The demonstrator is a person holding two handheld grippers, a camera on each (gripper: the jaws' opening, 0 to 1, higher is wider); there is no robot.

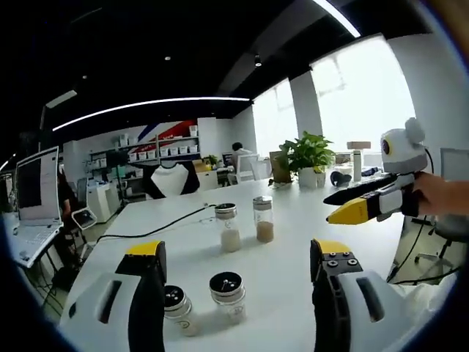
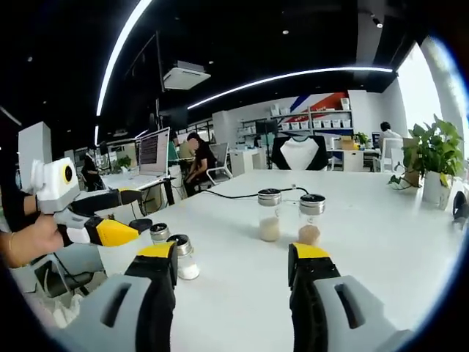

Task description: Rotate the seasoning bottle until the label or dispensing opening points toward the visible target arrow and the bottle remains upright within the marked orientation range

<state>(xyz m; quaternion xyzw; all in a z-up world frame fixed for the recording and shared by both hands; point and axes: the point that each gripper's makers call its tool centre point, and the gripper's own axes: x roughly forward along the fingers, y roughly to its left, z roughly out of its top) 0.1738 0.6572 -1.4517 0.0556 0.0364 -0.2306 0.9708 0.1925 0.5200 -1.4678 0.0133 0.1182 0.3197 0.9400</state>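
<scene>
A: Going left to right in the left gripper view, what sits on the white surface (image 1: 293, 279)?

B: Near the front edge, by the left tool's (image 1: 238, 282) left jaw, two short shakers: one (image 1: 178, 308) partly behind the jaw, the other (image 1: 228, 292) just beside it, between the jaws. Both stand upright with dark caps.

A: And farther back?

B: Two taller seasoning bottles stand close together toward the middle of the surface, one with pale contents (image 1: 228, 226), one with tan contents (image 1: 264, 218). Both are upright. A black cable (image 1: 150, 224) runs off toward the far left edge.

A: The tools?

B: The left tool's jaws stand wide apart, holding nothing. The right tool (image 1: 359, 205) enters from the right, held by a hand (image 1: 443, 194) above the surface; I cannot tell from here how its jaws stand.

A: The right gripper view?

B: The right tool's (image 2: 231, 275) jaws are spread, empty. A potted plant (image 2: 434, 158) stands at the far right edge.
</scene>
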